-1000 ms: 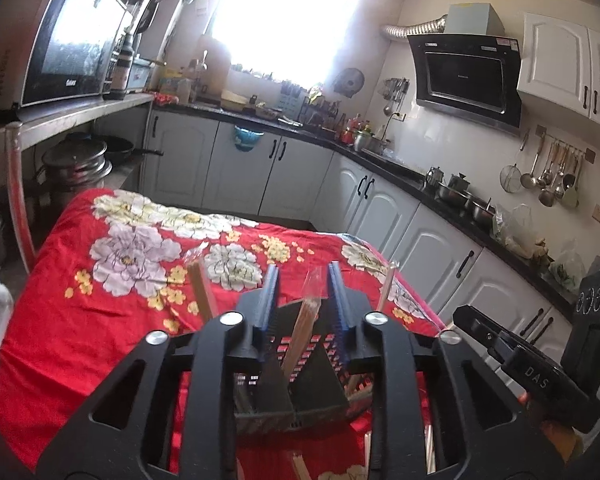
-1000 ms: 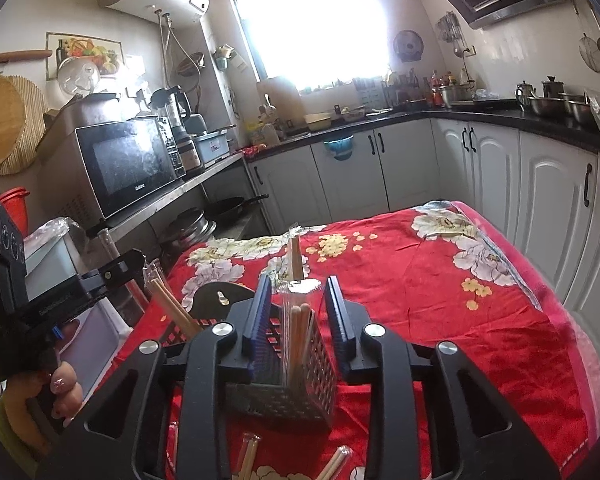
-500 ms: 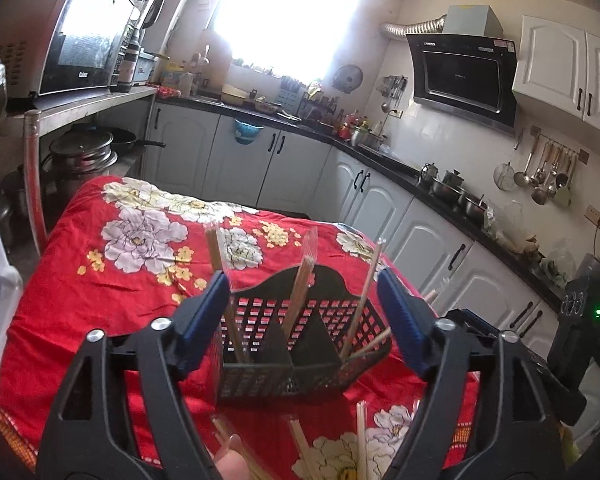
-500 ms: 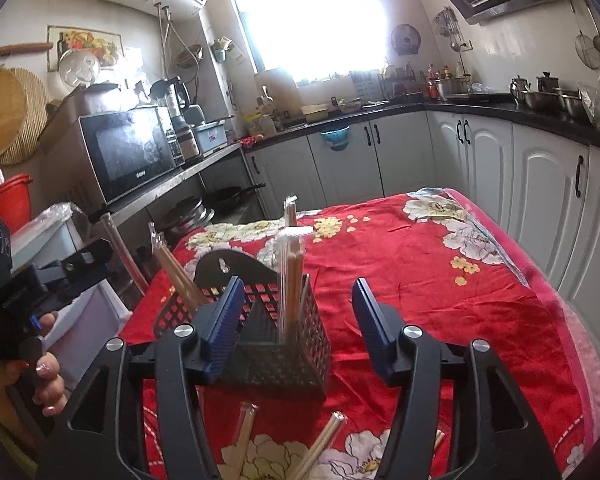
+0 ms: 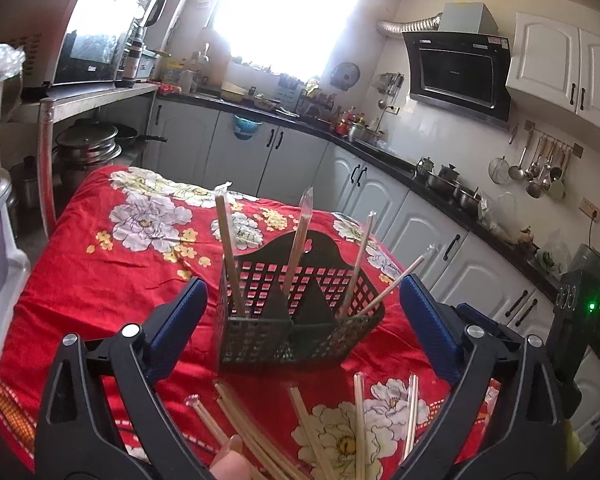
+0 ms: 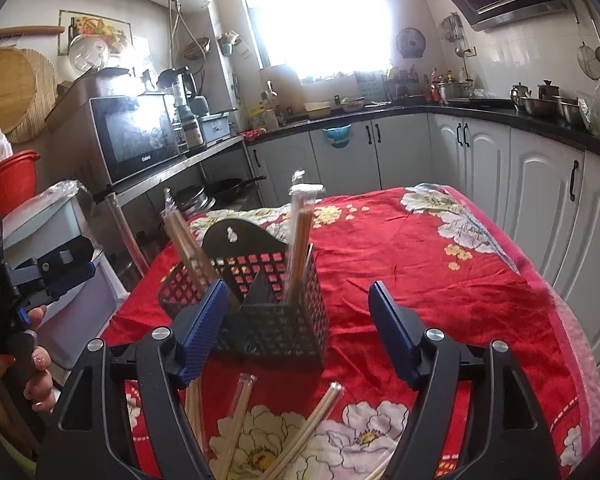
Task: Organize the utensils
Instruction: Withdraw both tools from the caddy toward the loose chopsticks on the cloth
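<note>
Both claws spread wide, empty: left claw (image 5: pixel 300 332), right claw (image 6: pixel 296 332); black mesh caddy (image 5: pixel 296 312) at frame centre on red-clothed bench (image 5: pixel 112 272), between left claw's jaws but untouched; wrapped chopsticks (image 5: pixel 230 256) standing tilted in compartments; loose chopsticks (image 5: pixel 320 432) scattered at lower frame, near bench's front edge. Risks, as judged: light caddy tips if claw clips leaning sticks; slick wrappers slip from pinch; crossed sticks drag neighbours off edge.

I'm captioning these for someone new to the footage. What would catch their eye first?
The bright red floral tablecloth covering the table, then the black lattice plastic utensil basket at its middle with wrapped wooden chopsticks standing in it. More wrapped chopsticks lie loose nearest the camera, between the open grippers.
</note>
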